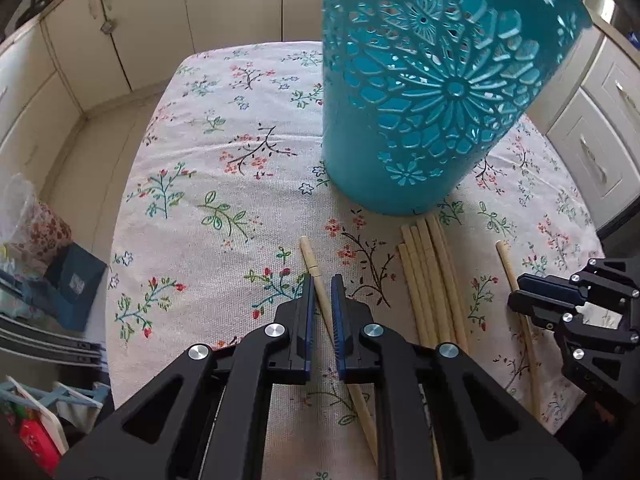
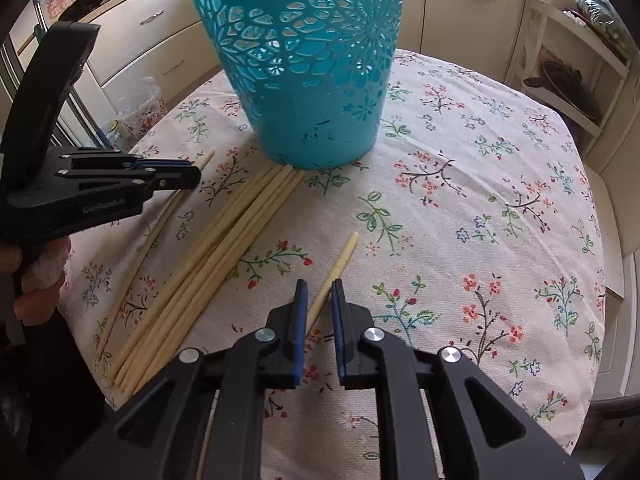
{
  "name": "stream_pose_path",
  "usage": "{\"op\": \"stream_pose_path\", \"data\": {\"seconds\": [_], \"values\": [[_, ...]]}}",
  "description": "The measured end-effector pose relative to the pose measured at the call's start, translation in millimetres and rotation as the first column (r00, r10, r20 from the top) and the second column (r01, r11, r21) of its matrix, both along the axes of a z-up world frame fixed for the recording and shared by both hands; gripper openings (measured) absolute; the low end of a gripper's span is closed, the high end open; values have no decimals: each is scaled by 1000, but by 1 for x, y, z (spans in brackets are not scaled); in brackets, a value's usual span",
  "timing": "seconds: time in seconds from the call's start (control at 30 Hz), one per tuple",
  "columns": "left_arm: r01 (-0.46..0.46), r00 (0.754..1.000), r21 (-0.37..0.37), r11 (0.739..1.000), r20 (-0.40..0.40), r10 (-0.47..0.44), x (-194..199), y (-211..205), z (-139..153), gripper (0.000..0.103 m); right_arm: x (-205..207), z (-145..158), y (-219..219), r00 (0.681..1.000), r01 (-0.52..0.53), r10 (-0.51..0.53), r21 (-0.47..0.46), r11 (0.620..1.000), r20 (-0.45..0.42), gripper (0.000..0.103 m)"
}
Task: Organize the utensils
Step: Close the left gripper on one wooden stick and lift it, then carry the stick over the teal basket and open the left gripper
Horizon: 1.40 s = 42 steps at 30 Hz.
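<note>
Now both hand-held grippers tilt steeply down toward the surface (image 2: 500, 128), each pinching a single pale chopstick between its blue pads. The left hand-held gripper (image 1: 323, 280) has its jaws drawn almost together on the left chopstick (image 1: 310, 256), whose blunt end juts out past the fingertips toward the basket. The right hand-held gripper (image 2: 319, 286) grips the right chopstick (image 2: 344, 258) the same way, jaws nearly closed on the shaft. A person's hand (image 2: 38, 276) wraps the handle of the left tool, seen at the edge of the right wrist view.

Between the two held sticks lies a loose bundle of chopsticks (image 2: 224, 248), flat on the cloth, its far ends touching the foot of the basket (image 2: 316, 80). That basket stands upright just beyond the grippers.

Its wall is glossy teal plastic, tapered toward the base and pierced with a flower-shaped lattice. The tablecloth (image 1: 208, 168) is coarse woven fabric printed with small sprigs and blossoms. Cream cabinets (image 1: 100, 48) ring the room behind.
</note>
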<state>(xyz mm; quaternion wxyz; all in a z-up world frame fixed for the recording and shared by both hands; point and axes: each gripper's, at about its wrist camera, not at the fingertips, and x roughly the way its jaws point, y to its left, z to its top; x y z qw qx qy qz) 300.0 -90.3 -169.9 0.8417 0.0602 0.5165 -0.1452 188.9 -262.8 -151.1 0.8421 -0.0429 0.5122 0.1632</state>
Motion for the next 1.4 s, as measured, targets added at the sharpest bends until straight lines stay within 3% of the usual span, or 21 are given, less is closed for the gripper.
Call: {"op": "stream_pose_path", "data": {"seconds": [0.33,0.47,0.73,1.1,1.4], "values": [[3,1000,-41,999,-3,-3,-5,4,0,5,-4,0,4,1000,4,-3,-57,998,19,9],[-4,1000,-89,996,-6,4,-9,11,6,5,-5,-2,-1,999,32,-32,-15,999,20,9],[8,999,-188,982,35,-1,-23,23,31,5,-7,-3,0,998,51,-50,-25,998,48,9],[66,983,-350,934,185,0,-40,36,119,5,-14,-3,1,996,59,-58,-23,998,61,9],[117,945,-438,891,326,36,-34,33,201,5,-12,-3,2,996,59,-58,-19,998,63,9]]}}
